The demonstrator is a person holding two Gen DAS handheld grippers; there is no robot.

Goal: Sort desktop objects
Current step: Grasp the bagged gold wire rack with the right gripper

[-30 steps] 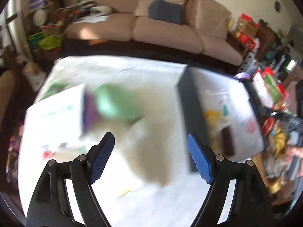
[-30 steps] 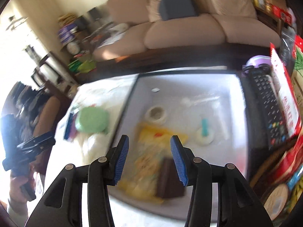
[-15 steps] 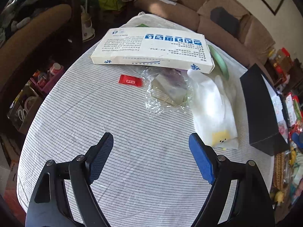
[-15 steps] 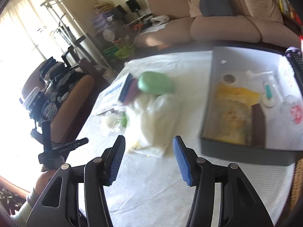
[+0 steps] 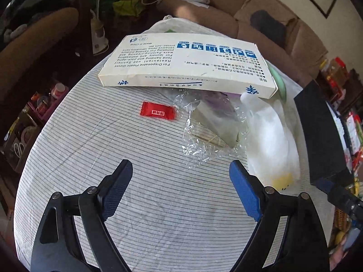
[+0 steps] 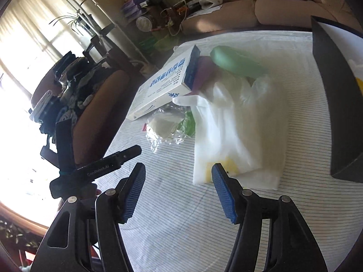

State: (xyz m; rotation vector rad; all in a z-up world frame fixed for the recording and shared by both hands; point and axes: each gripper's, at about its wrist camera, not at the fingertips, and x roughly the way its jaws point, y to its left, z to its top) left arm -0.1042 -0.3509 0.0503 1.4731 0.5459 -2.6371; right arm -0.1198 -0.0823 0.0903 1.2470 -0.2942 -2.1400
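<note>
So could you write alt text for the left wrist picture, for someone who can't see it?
An empty left hand-held gripper, its jaws opening, hangs over a striped tablecloth. Beyond it lie a red sweet wrapper, crumpled clear plastic, a white plastic bag and a white glove box. A black box stands at the right.

Glove box: we read, upside down in the left view, "For Disposable Plastic Gloves", "Restaurant use. Sanitary food handling, for laundry", "Made in China".
Glove box icons: we see a row of blue pictogram squares, too small to read.
Red candy wrapper: white label, characters illegible to us.
Left claw body: we read "GenRobot.AI".
</note>
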